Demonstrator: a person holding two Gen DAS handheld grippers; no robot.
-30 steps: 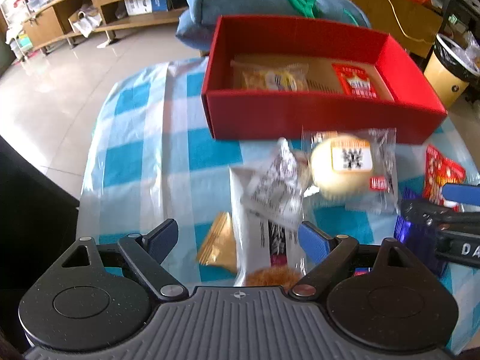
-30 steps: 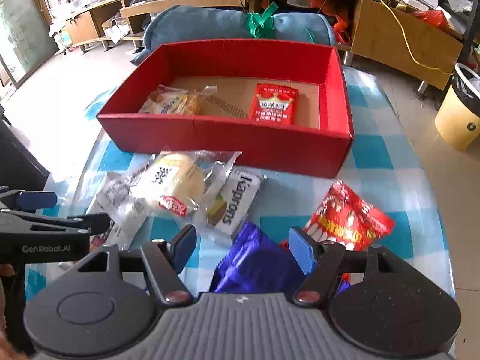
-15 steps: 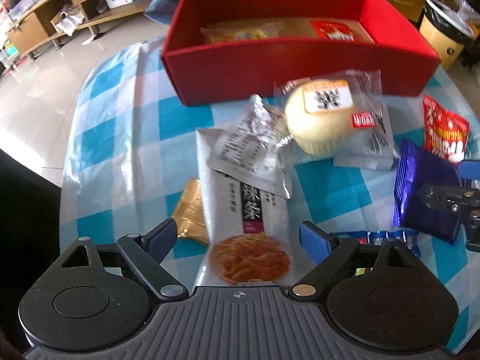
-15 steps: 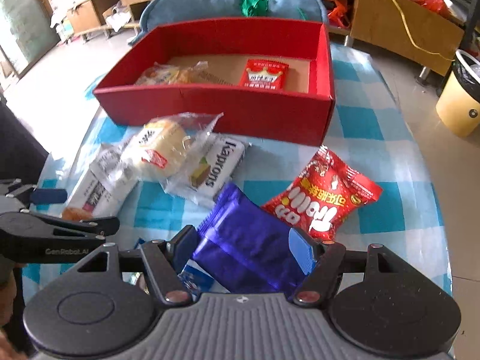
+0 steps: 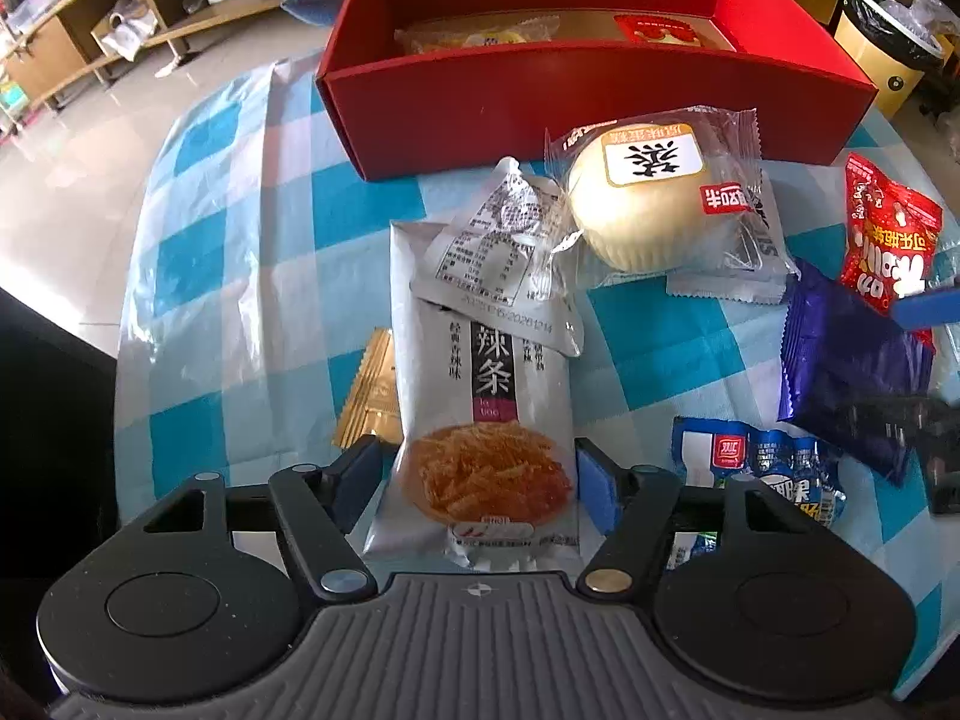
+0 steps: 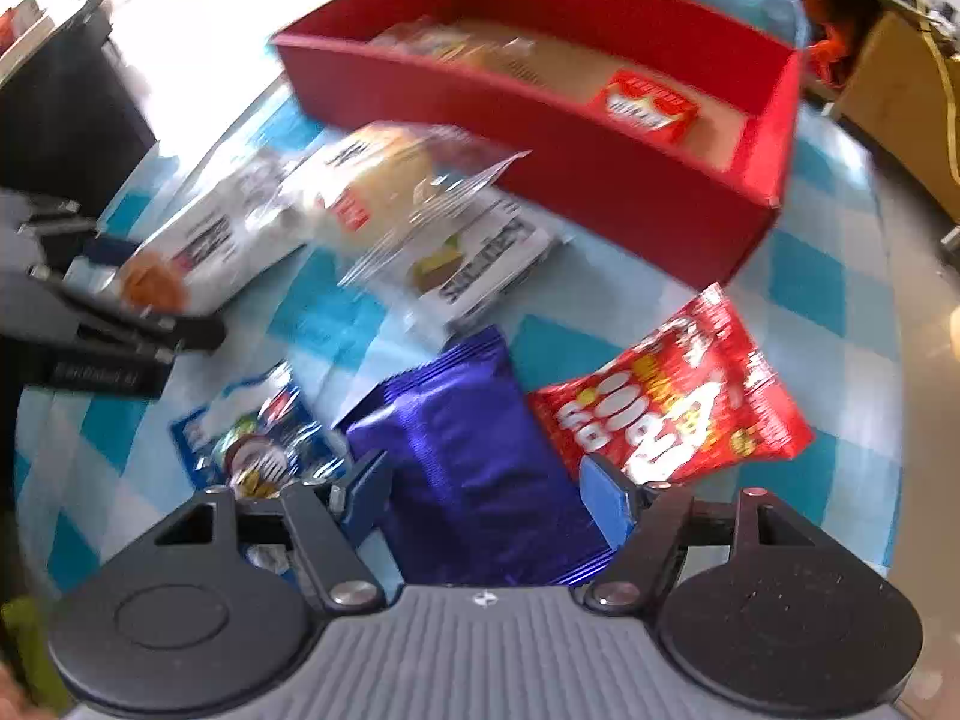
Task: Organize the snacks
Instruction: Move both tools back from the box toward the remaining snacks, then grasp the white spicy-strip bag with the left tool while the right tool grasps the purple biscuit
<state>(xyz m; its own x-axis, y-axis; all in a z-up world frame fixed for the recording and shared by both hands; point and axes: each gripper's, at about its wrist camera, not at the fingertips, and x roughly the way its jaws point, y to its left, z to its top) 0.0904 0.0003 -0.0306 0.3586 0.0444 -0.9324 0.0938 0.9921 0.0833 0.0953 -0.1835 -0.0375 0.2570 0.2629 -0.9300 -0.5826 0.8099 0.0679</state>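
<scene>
A red box (image 5: 540, 90) stands at the far side of the checked table, with a yellow snack pack (image 5: 480, 33) and a red packet (image 5: 660, 30) inside. My left gripper (image 5: 480, 474) is open, its fingers on either side of the lower end of a white spicy-strip packet (image 5: 480, 420). My right gripper (image 6: 486, 498) is open, straddling a purple packet (image 6: 474, 456); that packet also shows in the left wrist view (image 5: 852, 372). A wrapped bun (image 5: 660, 204) and a red candy bag (image 6: 666, 408) lie near the box (image 6: 600, 138).
A gold packet (image 5: 369, 390) lies left of the white packet. A blue-white pack (image 5: 756, 468) lies between the grippers. A grey sachet (image 5: 504, 246) overlaps the white packet. A yellow bin (image 5: 888, 48) stands beyond the table's right edge.
Both grippers have come down and forward. The left one now straddles the white packet, the right one the purple packet. The right view is blurred by motion.
</scene>
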